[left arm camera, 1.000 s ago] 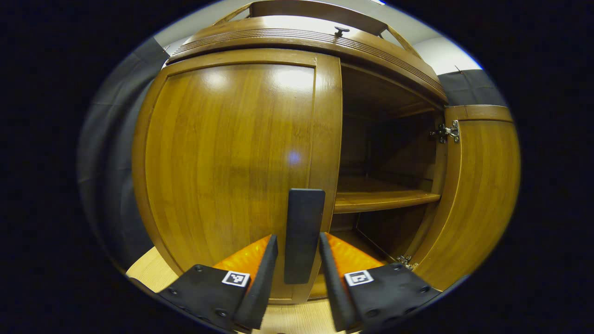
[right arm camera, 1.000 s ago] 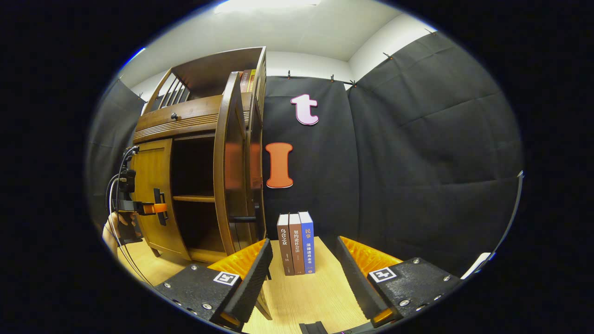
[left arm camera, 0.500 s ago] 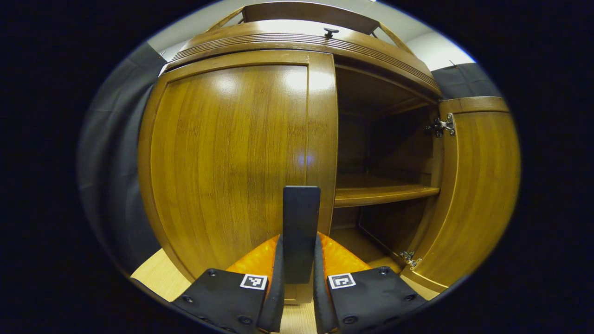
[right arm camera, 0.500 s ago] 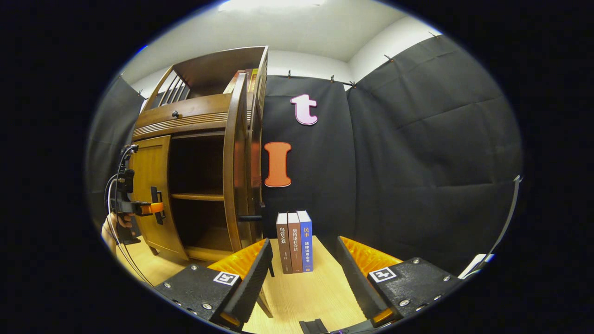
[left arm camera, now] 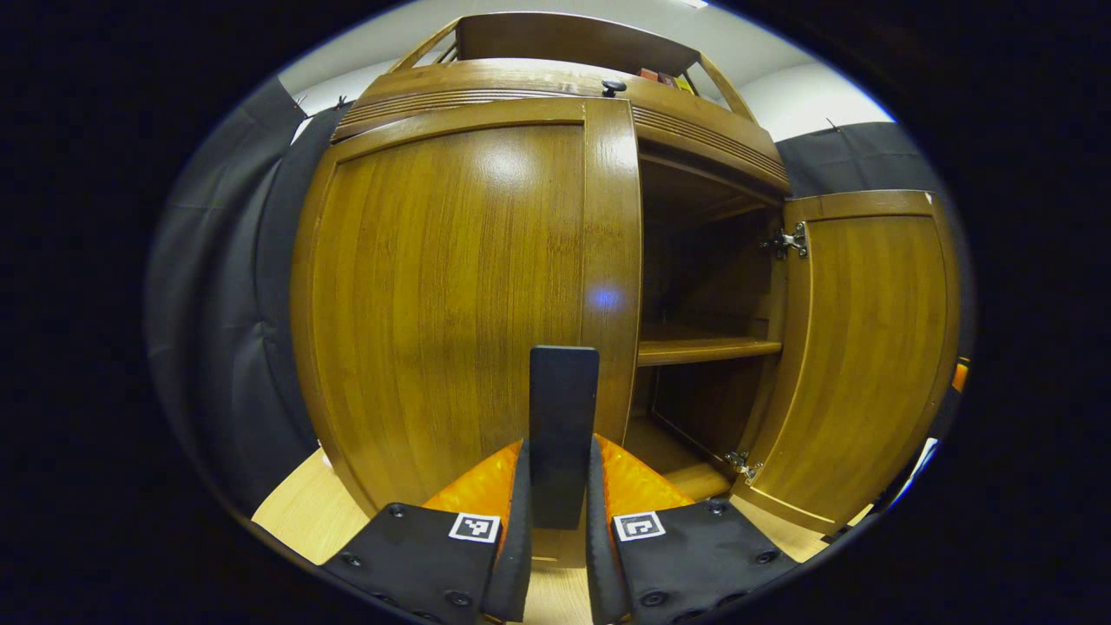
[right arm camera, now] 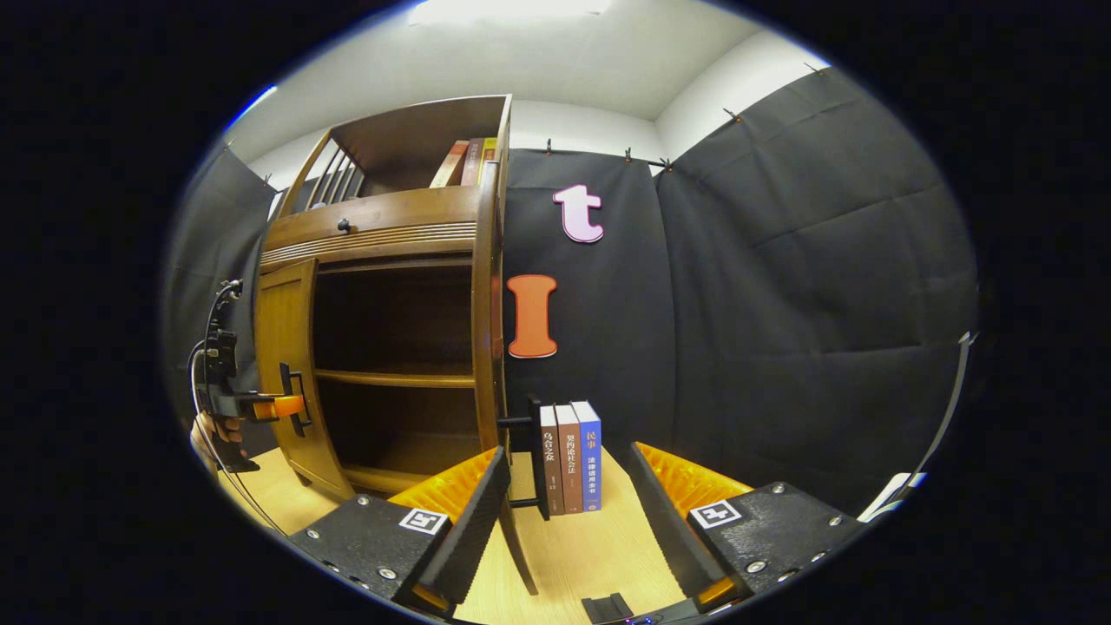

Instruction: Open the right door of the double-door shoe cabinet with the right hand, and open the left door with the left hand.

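- left gripper view: the left claw [left arm camera: 560, 521] is clamped on the dark handle [left arm camera: 563, 417] of the left door [left arm camera: 451, 295], which looks just barely open. the right door [left arm camera: 859, 347] is swung wide open.
- right gripper view: the right claw [right arm camera: 564, 512] is spread apart and holds nothing, near the right door's edge [right arm camera: 495, 330].
- i think the next move is to pull the left door wide open.

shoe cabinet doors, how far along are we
Done: the right door stands swung wide, and the right gripper hangs open, off its handle. In hand: the left gripper is shut on the left door's handle; the left door looks barely cracked. Left: pulling it open.
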The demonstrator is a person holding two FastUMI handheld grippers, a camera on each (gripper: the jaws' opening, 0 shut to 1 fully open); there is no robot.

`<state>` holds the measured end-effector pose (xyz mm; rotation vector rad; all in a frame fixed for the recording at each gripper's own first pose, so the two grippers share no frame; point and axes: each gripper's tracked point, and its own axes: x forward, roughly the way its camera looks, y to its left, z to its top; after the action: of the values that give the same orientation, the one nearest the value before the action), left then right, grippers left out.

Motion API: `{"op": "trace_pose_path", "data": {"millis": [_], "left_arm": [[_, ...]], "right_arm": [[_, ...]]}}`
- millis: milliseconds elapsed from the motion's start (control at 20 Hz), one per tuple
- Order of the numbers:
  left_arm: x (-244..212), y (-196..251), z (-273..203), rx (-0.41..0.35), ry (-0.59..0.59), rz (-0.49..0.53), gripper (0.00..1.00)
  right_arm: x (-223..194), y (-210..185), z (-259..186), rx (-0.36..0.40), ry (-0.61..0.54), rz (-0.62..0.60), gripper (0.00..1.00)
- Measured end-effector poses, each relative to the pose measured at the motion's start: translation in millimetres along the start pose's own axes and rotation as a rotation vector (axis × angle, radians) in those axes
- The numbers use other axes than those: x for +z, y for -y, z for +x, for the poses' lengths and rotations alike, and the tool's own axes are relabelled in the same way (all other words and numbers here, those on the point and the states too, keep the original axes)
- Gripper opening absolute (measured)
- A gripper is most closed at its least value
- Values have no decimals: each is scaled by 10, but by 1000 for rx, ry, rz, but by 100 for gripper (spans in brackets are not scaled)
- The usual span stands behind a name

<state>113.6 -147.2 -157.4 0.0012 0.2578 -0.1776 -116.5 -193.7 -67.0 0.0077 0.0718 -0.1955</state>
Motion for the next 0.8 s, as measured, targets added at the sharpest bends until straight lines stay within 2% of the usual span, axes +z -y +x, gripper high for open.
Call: {"op": "trace_pose_path", "data": {"millis": [500, 800], "left_arm": [[-30, -201, -601, -43, -9, -14, 34], [-27, -372, -916, -21, -7, -3, 33]], "right_arm": [[86, -479, -114, 64, -1, -4, 86], [83, -731, -118, 110, -7, -6, 86]]}}
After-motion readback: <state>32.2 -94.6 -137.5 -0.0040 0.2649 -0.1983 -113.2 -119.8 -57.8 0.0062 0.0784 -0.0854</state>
